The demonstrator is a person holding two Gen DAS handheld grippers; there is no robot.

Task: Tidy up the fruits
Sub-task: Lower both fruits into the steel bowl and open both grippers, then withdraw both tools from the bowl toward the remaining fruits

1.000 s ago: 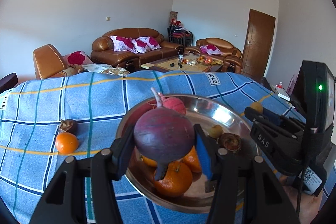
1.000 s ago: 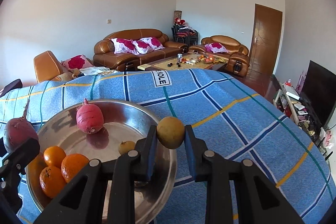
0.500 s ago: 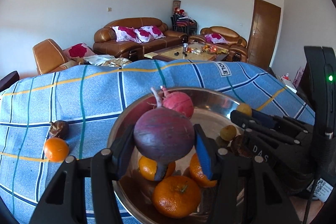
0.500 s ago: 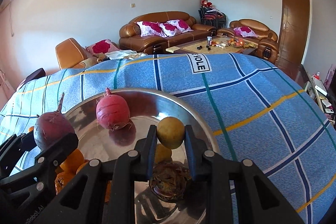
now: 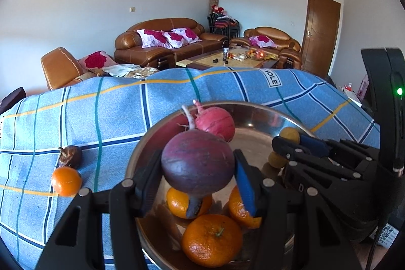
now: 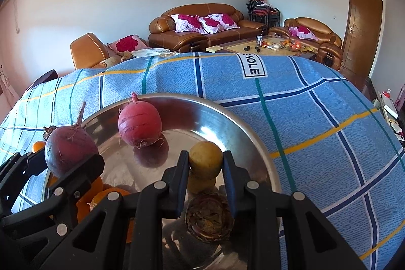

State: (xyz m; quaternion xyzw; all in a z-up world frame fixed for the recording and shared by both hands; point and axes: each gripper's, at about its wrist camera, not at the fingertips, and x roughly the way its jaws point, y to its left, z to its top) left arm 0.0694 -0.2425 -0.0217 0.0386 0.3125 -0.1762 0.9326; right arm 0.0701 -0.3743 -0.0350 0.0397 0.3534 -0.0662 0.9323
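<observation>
A steel bowl (image 5: 255, 115) (image 6: 250, 141) rests on the blue checked cloth (image 5: 106, 123). My left gripper (image 5: 198, 175) is shut on a dark purple beet (image 5: 198, 163) (image 6: 69, 151), held above the bowl's near side over several oranges (image 5: 211, 239). My right gripper (image 6: 205, 163) is shut on a small yellow fruit (image 6: 205, 160) (image 5: 289, 135) above the bowl, over another yellow fruit (image 6: 201, 185) and a brown husked fruit (image 6: 208, 216). A pink radish (image 5: 215, 122) (image 6: 139, 124) lies at the bowl's far side.
On the cloth left of the bowl lie a loose orange (image 5: 66, 181) and a brown fruit (image 5: 71, 156). Past the table's far edge are brown leather sofas (image 5: 167, 42) and a coffee table (image 5: 227, 60). A door (image 5: 321, 34) is at the right.
Both grippers moved in over the bowl and tipped downward, each keeping its load. The right gripper went from the bowl's right rim to above its inside.
</observation>
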